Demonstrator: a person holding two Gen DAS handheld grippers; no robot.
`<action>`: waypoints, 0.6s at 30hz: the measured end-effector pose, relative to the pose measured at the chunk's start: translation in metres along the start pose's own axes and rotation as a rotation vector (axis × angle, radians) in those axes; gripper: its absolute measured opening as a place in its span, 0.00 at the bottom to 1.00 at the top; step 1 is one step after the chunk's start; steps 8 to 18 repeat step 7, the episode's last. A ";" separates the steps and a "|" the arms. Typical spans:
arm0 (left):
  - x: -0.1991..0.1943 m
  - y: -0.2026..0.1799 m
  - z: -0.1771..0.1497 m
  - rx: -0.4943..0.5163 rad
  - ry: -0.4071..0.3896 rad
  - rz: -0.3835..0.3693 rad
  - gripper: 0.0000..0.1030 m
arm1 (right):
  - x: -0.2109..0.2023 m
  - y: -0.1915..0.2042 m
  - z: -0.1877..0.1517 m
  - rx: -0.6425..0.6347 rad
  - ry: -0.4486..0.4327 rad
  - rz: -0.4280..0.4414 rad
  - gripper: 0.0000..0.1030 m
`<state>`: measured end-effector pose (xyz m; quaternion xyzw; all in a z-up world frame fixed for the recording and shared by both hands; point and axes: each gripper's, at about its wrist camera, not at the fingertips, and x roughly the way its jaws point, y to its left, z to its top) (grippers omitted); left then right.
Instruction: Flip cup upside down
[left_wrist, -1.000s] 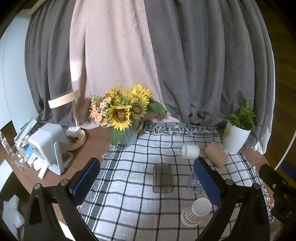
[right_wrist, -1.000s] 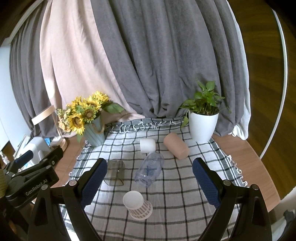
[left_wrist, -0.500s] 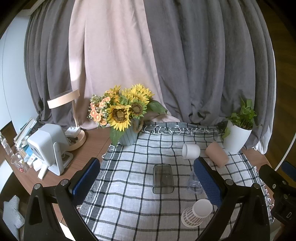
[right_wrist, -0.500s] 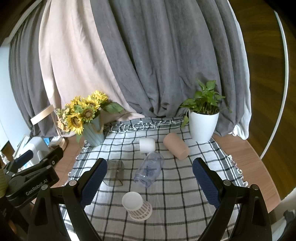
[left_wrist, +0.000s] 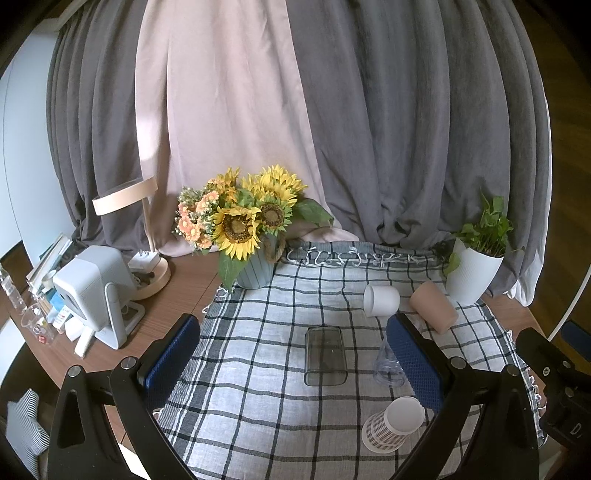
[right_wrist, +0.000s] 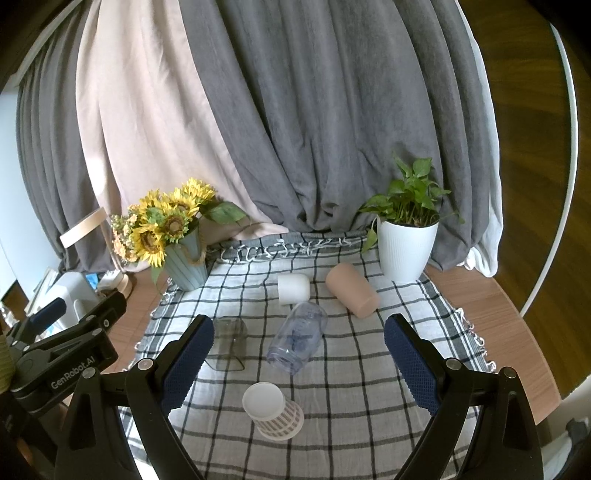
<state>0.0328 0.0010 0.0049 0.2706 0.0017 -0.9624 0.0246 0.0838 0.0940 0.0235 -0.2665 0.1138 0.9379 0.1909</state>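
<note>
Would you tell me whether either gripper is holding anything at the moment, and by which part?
Nothing is held. The left gripper and right gripper are both open above the checked cloth, their fingers touching none of the cups.

Home; curtains (left_wrist: 332, 129), sunflower vase (left_wrist: 255, 273), lamp (left_wrist: 147, 236)

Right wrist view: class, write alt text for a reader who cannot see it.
Open black tongs with blue pads hover over a black-and-white checked tablecloth holding five cups: a white patterned paper cup standing upside down nearest, and a clear plastic cup, smoky square glass, white cup and pink cup lying on their sides.
</note>
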 end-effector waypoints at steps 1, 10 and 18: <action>0.000 0.000 0.000 -0.001 0.000 0.001 1.00 | 0.001 0.000 0.000 0.000 0.001 0.001 0.91; 0.003 0.000 -0.002 -0.001 0.003 -0.003 1.00 | 0.003 -0.001 -0.002 0.001 0.002 0.001 0.91; 0.003 0.000 -0.002 -0.001 0.003 -0.003 1.00 | 0.003 -0.001 -0.002 0.001 0.002 0.001 0.91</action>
